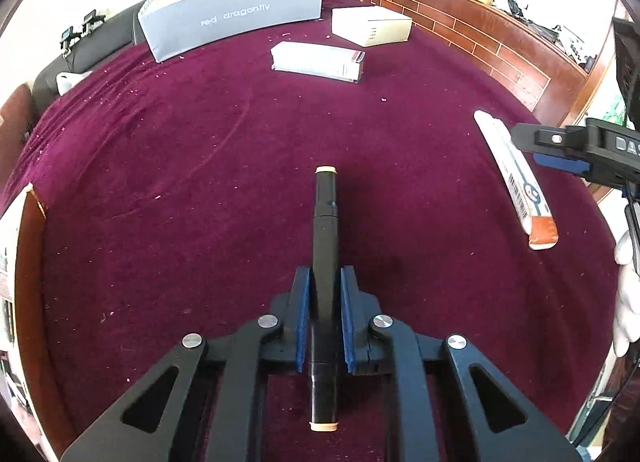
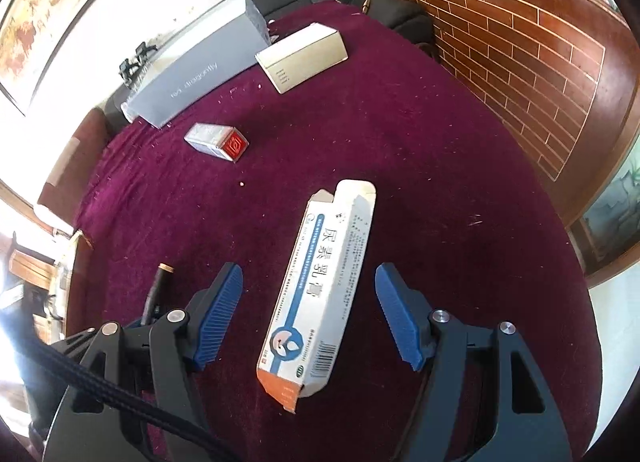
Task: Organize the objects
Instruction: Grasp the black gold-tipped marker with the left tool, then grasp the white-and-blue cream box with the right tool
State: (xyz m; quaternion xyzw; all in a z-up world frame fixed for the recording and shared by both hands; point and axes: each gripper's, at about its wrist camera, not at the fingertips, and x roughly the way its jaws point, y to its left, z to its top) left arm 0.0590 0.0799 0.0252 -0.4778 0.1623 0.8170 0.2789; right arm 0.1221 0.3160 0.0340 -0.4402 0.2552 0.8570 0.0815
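Left wrist view, left to right. Upper left of the frame: long grey box (image 1: pixel 236 8) printed "red dragonfly", lying on the maroon-covered table (image 1: pixel 180 166). Just right of it, upper centre: flat white packet (image 1: pixel 318 61) with a dark red end label, print too small to read. Behind that, a cream carton (image 1: pixel 372 25) with small unreadable lines on its side. Centre and lower centre: black marker (image 1: pixel 325 246) with tan end caps, clamped along its length between the blue pads of the left gripper (image 1: pixel 324 286), fingers clenched on its barrel, front tip pointing up the frame. Right edge: white ointment box (image 1: pixel 516 178) with barcode and orange end, lying flat, the right gripper reaching in beside it, "DAS" legible on its body. Brick-patterned wooden counter (image 1: pixel 472 26) along the upper right.

Right wrist view, left to right. Lower left: marker tip (image 2: pixel 160 290) just showing behind the left-hand finger. Upper left: grey box (image 2: pixel 200 76) again, then the small packet (image 2: pixel 218 141) with a red square logo on its end. Lower centre: ointment box (image 2: pixel 324 286), large Chinese characters "尿素乳膏" down its face, both end flaps open, lying between the spread fingers of the right gripper (image 2: pixel 310 282), released and touching neither side. Upper centre: cream carton (image 2: pixel 302 58). Right: brick-patterned panel (image 2: pixel 520 62).
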